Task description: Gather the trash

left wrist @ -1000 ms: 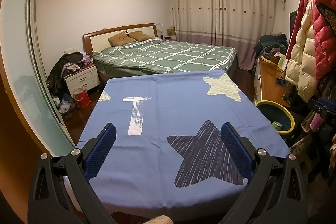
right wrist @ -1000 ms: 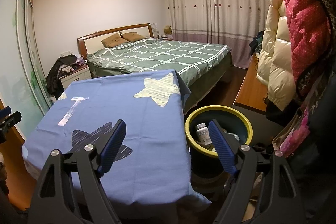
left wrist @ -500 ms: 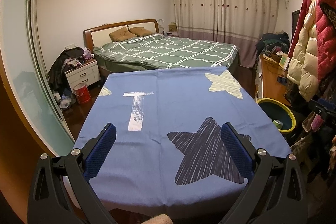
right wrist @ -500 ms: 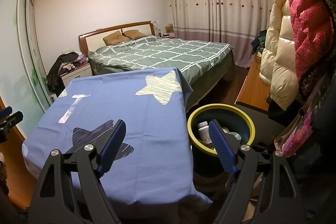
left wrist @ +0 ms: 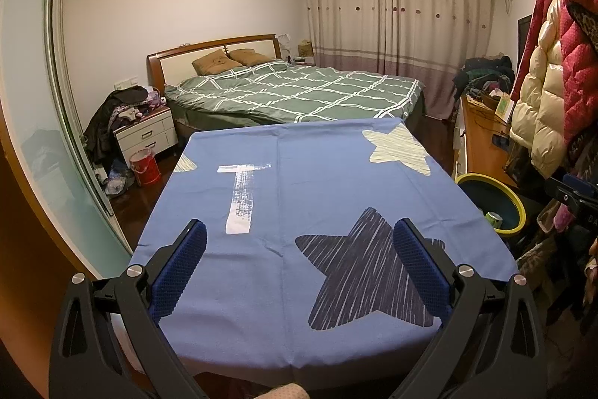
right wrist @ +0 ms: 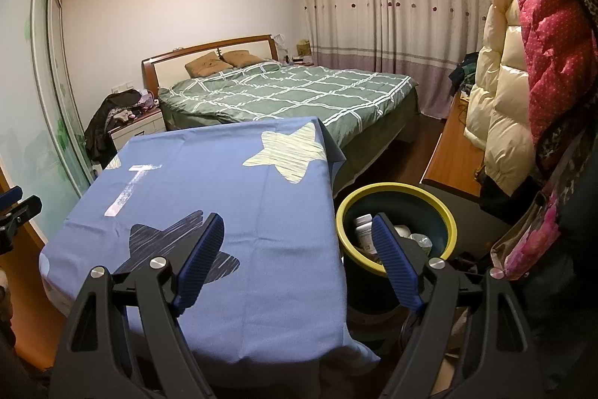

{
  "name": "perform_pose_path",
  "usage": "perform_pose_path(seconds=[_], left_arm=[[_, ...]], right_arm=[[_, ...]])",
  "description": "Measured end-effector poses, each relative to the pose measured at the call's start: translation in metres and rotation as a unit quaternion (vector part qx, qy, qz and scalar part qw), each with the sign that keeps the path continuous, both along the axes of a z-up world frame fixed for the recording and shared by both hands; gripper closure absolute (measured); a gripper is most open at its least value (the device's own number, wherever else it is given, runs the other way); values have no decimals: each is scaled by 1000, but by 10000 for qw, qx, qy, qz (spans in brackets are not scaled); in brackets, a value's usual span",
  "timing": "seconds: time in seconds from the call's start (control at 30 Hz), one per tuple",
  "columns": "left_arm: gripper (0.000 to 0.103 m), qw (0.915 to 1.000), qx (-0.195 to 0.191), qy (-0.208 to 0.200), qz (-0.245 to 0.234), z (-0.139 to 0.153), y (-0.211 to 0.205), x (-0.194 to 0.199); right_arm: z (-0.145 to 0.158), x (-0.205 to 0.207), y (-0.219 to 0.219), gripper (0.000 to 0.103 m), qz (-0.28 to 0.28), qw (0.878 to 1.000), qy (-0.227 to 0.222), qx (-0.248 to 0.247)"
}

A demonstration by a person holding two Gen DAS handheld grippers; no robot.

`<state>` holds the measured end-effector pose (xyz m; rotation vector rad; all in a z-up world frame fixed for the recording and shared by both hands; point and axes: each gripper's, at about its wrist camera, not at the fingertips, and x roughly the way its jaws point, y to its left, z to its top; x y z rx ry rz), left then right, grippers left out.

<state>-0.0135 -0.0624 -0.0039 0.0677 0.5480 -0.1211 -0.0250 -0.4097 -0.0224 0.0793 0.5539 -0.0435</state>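
Change: since a second ago my views barely shift; the bin (right wrist: 396, 238) sits slightly nearer in the right view.
Left gripper (left wrist: 299, 268): I hold it with fingers wide apart, empty, above the blue cloth (left wrist: 299, 197) covering the desk.
Right gripper (right wrist: 297, 260): fingers spread, empty, over the desk's right edge and the bin.
Trash: a white bottle (right wrist: 362, 230) and cans lie inside the yellow-rimmed bin just beside the desk.
Writing: a white "T" (left wrist: 241, 199) printed on the cloth.
Around: bed (left wrist: 295, 92) behind, jackets (right wrist: 523, 70) hanging right.
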Motion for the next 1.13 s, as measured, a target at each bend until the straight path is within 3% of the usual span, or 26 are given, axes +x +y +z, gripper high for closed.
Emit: perform_pose_path(seconds=[0.87, 1.13], left_arm=[[5, 9998, -97, 174, -66, -12, 1, 10], [5, 9990, 68, 419, 144, -36, 9, 58]], right_arm=[[-5, 2, 3, 26, 26, 10000, 52, 1], [-21, 33, 9, 22, 239, 9993, 277, 118]])
